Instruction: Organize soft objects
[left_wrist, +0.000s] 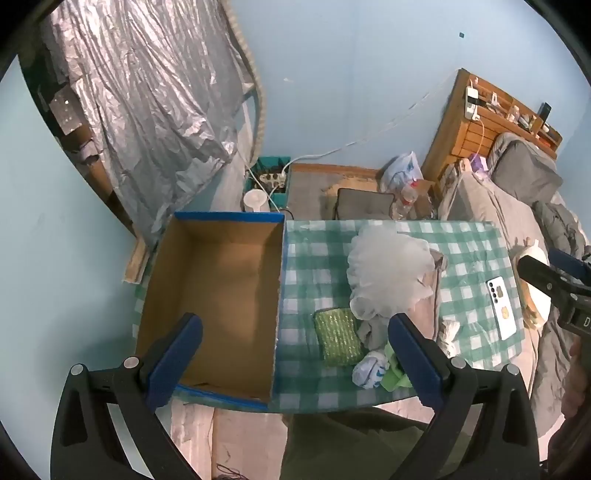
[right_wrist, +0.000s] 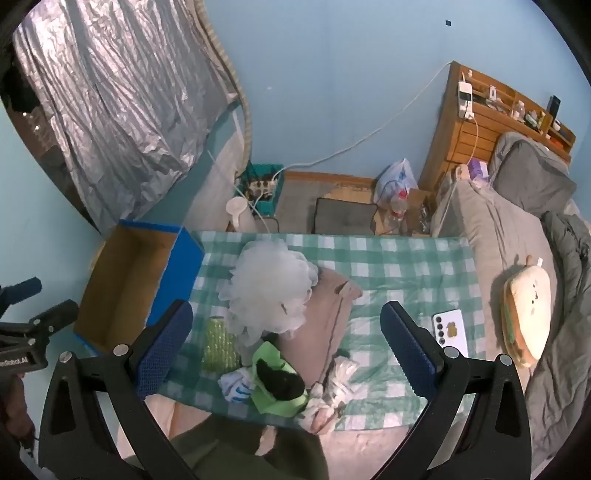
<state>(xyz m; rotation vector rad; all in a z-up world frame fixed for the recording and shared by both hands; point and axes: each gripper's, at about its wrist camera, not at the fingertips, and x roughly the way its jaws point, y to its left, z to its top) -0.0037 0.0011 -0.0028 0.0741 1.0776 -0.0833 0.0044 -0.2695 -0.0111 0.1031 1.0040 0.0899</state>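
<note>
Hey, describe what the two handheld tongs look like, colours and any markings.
Both tongs, left and right, have black angled frames with silver rivets and blue textured pads. White lettering marks each body, only partly readable.

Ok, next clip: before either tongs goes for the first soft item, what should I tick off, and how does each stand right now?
1. Cardboard box open and empty inside: ok.
2. Left tongs open, nothing between the fingers: ok.
3. Right tongs open, nothing held: ok.
4. Soft items within reach on the checked cloth, namely white mesh pouf, green sponge, green cloth: ok.
5. Phone lies apart from the soft pile: ok.
6. Pile untangled, so one item lifts alone: not ok; the pouf overlaps the sponge and a pink cloth.
</note>
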